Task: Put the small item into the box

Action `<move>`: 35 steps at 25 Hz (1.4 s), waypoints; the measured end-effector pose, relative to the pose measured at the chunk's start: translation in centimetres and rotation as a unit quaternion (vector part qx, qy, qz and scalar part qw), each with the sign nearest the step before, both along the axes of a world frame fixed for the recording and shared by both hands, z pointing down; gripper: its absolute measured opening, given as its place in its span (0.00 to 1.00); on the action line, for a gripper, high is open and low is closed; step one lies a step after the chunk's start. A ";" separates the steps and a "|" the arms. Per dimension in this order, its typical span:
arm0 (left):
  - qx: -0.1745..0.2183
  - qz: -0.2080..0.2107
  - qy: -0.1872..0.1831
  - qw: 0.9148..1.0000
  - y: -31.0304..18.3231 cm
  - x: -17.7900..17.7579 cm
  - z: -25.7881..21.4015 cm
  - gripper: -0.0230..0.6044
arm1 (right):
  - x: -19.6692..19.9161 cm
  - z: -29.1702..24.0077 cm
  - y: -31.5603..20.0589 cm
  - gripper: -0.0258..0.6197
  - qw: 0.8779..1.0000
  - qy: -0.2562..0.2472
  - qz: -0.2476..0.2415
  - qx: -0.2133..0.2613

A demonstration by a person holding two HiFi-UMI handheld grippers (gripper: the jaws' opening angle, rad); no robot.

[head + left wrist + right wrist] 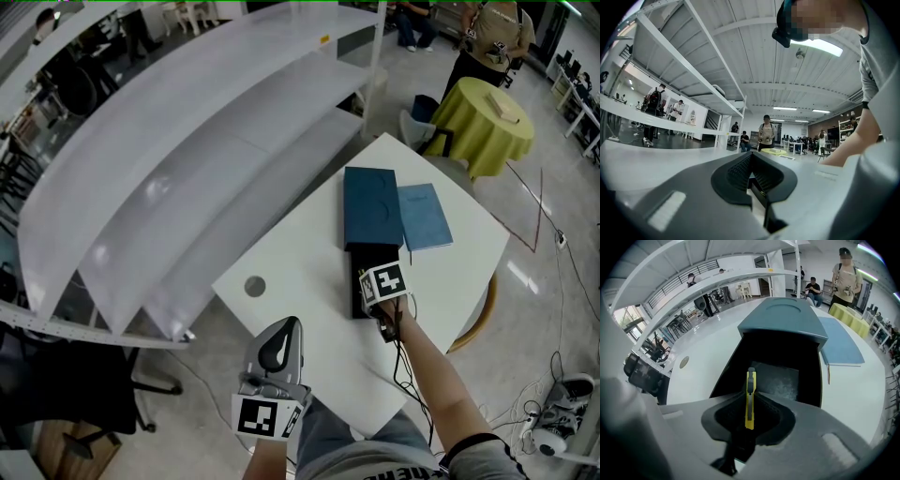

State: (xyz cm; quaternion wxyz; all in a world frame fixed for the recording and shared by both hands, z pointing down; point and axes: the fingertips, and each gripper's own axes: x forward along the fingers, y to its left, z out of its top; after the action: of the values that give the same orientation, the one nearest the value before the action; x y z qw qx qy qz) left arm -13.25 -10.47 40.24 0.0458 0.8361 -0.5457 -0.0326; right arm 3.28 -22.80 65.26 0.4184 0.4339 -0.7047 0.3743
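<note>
On the white table (281, 272), my right tongs (749, 401) grip a yellow utility knife (750, 385). Its long axis points forward, directly above the open black box (736, 357). My left tongs (751, 173) are closed, empty and farther away.

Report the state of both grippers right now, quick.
Left gripper: closed, nothing between its fingers.
Right gripper: closed on a yellow box cutter, which points into the open box.

Yellow cutter (750, 383) over the open box (780, 317).
I see the slim cutter pinched in my right tongs (749, 405), above the blue box's slid-out black tray (774, 378).
</note>
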 end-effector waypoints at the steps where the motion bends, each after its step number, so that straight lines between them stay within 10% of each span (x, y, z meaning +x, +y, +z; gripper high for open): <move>1: -0.001 -0.001 0.000 1.000 0.0 -0.1 0.1 0.06 | 0.0 0.0 -0.1 0.13 1.000 0.000 0.000 0.001; 18: -0.002 -0.013 -0.002 1.000 0.2 0.9 0.0 0.06 | -0.3 -2.1 0.0 0.15 0.995 -0.094 0.027 0.028; 35: 0.014 -0.021 -0.012 1.000 1.2 4.6 -1.7 0.06 | 0.5 -13.5 4.8 0.04 0.949 -0.188 -0.068 0.244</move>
State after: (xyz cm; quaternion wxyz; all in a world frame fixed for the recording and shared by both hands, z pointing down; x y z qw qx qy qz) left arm -8.64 -9.31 38.52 0.0265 0.8251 -0.5635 -0.0310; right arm 3.76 -17.96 51.75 0.1844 0.3956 -0.8681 0.2362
